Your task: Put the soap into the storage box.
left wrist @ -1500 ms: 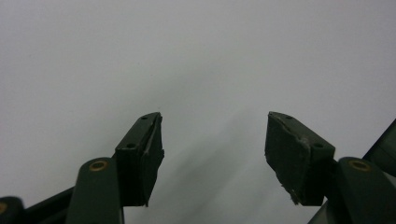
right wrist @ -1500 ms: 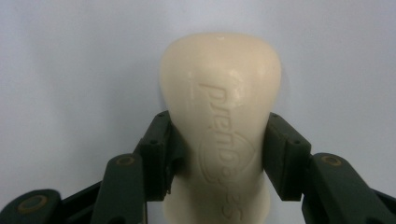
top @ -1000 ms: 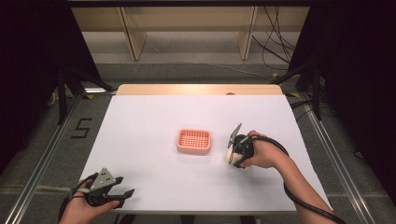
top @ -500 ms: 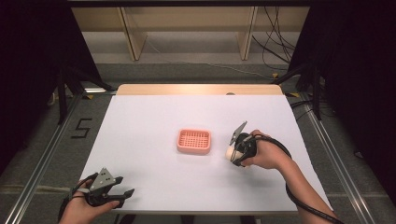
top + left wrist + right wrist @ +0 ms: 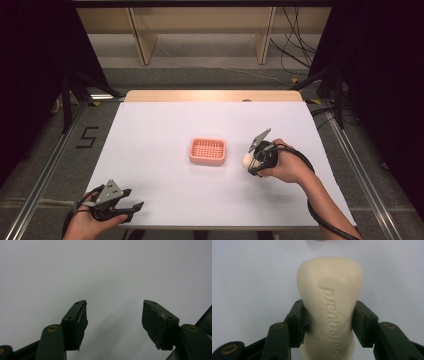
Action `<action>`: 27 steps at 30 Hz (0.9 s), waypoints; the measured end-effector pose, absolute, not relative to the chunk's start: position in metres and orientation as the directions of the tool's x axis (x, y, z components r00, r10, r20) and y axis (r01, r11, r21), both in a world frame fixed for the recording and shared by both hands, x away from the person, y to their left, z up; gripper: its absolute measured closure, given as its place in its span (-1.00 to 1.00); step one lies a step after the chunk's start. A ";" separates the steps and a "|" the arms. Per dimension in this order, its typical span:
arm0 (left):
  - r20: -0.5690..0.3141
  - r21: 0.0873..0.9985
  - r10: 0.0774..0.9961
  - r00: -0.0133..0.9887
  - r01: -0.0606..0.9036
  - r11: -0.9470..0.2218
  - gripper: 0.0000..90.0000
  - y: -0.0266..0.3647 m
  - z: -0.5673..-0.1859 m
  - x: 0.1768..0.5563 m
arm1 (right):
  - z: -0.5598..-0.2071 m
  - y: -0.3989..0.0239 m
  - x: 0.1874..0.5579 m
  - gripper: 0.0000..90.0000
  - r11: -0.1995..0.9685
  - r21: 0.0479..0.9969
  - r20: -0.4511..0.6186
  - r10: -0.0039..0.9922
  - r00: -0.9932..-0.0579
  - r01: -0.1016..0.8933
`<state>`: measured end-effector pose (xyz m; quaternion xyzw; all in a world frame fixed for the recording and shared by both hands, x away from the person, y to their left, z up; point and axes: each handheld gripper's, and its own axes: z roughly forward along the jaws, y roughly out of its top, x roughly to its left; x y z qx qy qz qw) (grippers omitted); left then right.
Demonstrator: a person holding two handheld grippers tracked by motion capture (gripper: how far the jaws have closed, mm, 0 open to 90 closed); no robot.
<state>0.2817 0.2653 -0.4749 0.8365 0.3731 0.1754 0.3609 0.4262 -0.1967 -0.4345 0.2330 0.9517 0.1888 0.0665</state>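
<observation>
A cream bar of soap point(image 5: 330, 302) with raised lettering is clamped between the jaws of my right gripper point(image 5: 329, 322). From above, that gripper point(image 5: 251, 162) hovers right of a pink slotted soap dish point(image 5: 208, 151) at the table's middle, with the soap point(image 5: 246, 159) poking out toward the dish. My left gripper point(image 5: 131, 199) rests near the front left edge of the table. In the left gripper view its jaws point(image 5: 115, 320) stand wide apart with nothing but white tabletop between them.
The white table point(image 5: 160, 125) has a bare wooden strip point(image 5: 215, 96) along its far edge. Metal rails run down both sides. A cable point(image 5: 320, 220) trails from the right gripper along the forearm. Wooden shelf legs and loose cables stand beyond the table.
The right gripper has lifted slightly and tilted with the soap, staying just right of the dish. The left gripper has kept still.
</observation>
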 end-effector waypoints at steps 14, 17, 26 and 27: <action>0.012 0.746 0.756 0.654 0.498 -0.443 -0.19 0.264 -0.475 0.281 | -0.426 -0.202 0.424 0.13 0.750 0.470 -0.034 0.542 -0.840 0.465; 0.012 0.745 0.757 0.653 0.499 -0.442 -0.19 0.264 -0.475 0.281 | -0.426 -0.202 0.424 0.13 0.745 0.488 -0.035 0.536 -0.843 0.454; 0.014 0.745 0.756 0.654 0.498 -0.444 -0.19 0.265 -0.474 0.281 | -0.424 -0.200 0.424 0.13 0.707 0.511 -0.009 0.573 -0.820 0.489; 0.009 0.746 0.760 0.650 0.502 -0.438 -0.19 0.264 -0.474 0.281 | -0.423 -0.200 0.424 0.13 0.708 0.509 -0.003 0.571 -0.821 0.490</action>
